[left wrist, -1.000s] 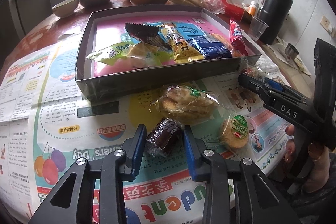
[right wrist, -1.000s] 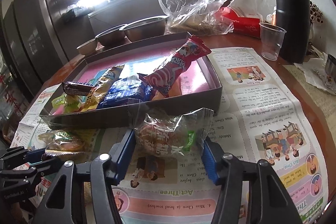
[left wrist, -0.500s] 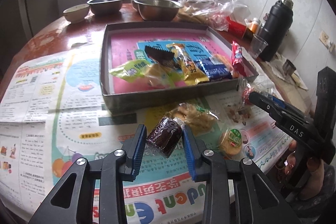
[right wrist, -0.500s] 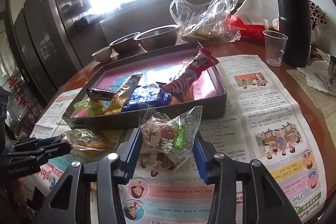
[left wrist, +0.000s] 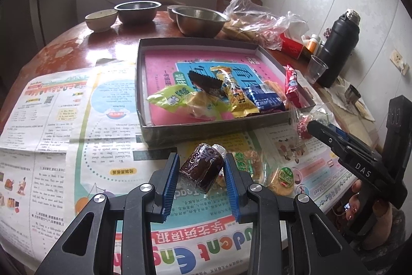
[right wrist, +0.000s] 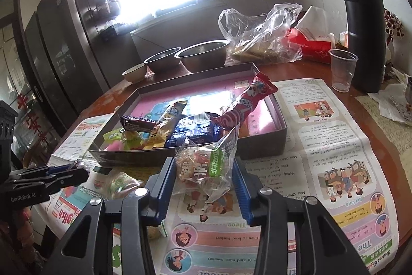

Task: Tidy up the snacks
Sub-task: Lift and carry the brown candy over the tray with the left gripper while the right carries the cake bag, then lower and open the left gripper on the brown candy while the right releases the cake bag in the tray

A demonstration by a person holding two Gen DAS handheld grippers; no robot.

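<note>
A shallow grey box with a pink floor holds several wrapped snacks, among them a long red packet. My left gripper is shut on a dark brown wrapped cake, held above the newspaper in front of the box. My right gripper is shut on a clear bag of red-and-green snacks, held just in front of the box's near wall. A clear bag of biscuits and a round green-labelled cookie lie on the newspaper.
Newspaper covers the round wooden table. Metal bowls and a small bowl stand behind the box. A plastic bag, red tissue box, clear cup and black flask stand at the right.
Both grippers have lifted and pulled back from the table. The brown cake and the clear snack bag rose off the newspaper with them.
</note>
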